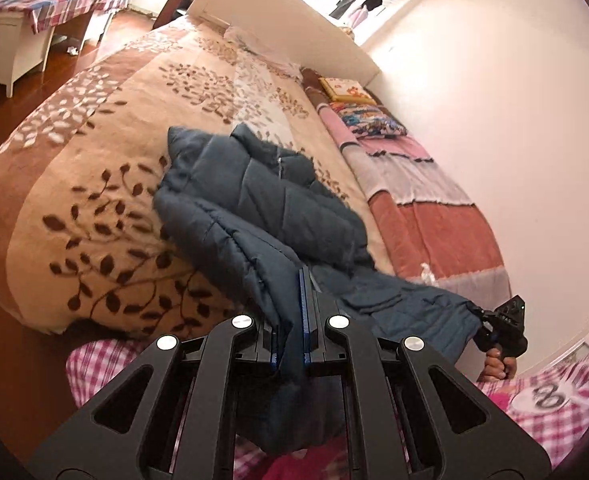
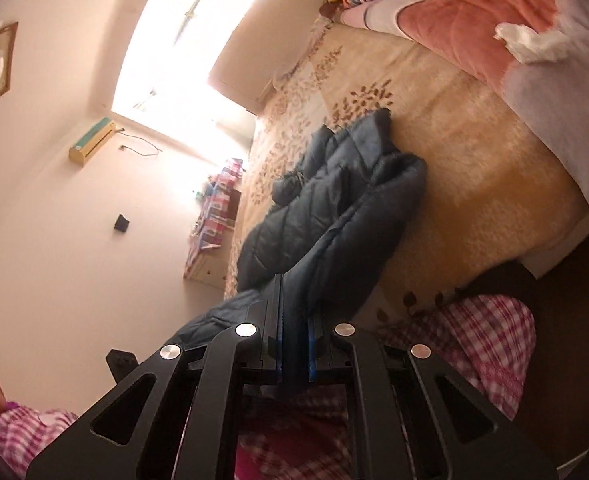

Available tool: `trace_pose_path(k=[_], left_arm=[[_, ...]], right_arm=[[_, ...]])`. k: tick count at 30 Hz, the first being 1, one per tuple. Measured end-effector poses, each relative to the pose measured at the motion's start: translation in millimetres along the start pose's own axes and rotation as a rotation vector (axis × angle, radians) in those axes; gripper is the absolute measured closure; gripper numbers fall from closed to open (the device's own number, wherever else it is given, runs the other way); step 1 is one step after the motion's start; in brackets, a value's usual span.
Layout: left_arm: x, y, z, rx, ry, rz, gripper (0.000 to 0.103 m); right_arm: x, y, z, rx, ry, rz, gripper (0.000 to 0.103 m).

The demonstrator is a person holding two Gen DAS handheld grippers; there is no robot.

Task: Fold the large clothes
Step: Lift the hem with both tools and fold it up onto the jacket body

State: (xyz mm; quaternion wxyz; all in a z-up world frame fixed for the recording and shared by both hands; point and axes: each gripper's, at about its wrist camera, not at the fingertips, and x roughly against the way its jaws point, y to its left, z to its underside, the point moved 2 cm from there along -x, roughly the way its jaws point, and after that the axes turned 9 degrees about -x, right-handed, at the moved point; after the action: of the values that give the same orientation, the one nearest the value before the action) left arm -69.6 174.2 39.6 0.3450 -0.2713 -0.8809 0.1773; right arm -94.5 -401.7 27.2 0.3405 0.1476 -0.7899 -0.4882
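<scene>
A dark blue quilted jacket [image 1: 250, 196] lies partly on the bed, its near end lifted off the bed's edge. My left gripper [image 1: 294, 312] is shut on one part of its near hem; the cloth hangs down between the jaws. My right gripper [image 2: 294, 320] is shut on another part of the jacket [image 2: 334, 200]. The right gripper also shows in the left wrist view [image 1: 498, 332], at the lower right, pinching the jacket's far corner. The rest of the jacket lies bunched in folds on the blanket.
The bed carries a beige and brown leaf-print blanket [image 1: 94, 184], a pink and white striped quilt [image 1: 434, 208] by the wall and pillows [image 1: 370, 120] near the headboard. A white dresser [image 1: 10, 48] stands on the wooden floor at far left. The person's pink checked clothing [image 2: 474, 340] is close below.
</scene>
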Motion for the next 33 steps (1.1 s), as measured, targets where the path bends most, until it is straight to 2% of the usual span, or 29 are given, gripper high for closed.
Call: trace_pose_path(k=[6, 9, 12, 15, 21, 24, 28, 33], left_arm=[[-19, 4, -60, 0.011, -0.067, 0.019, 0.096], [-42, 11, -99, 0.019, -0.087, 0.008, 0.095], [-68, 16, -131, -0.001, -0.092, -0.026, 0.094], [-110, 31, -173, 0.0, -0.086, -0.078, 0.094], [-190, 82, -227, 0.116, -0.064, -0.182, 0.094], [-229, 113, -240, 0.189, -0.041, -0.216, 0.094], [-272, 145, -247, 0.292, -0.019, -0.222, 0.094], [-322, 170, -255, 0.314, 0.022, -0.265, 0.094]], right_arm=[[-23, 28, -55, 0.038, -0.033, -0.015, 0.093], [-50, 43, -98, 0.071, -0.048, 0.017, 0.093], [-80, 51, -135, 0.069, -0.054, 0.051, 0.093], [-127, 59, -182, 0.074, -0.059, 0.113, 0.093], [-219, 62, -251, 0.09, -0.092, 0.227, 0.094], [-261, 46, -277, 0.048, -0.09, 0.27, 0.094], [-309, 20, -300, 0.004, -0.069, 0.33, 0.094], [-356, -14, -323, -0.051, -0.051, 0.379, 0.094]])
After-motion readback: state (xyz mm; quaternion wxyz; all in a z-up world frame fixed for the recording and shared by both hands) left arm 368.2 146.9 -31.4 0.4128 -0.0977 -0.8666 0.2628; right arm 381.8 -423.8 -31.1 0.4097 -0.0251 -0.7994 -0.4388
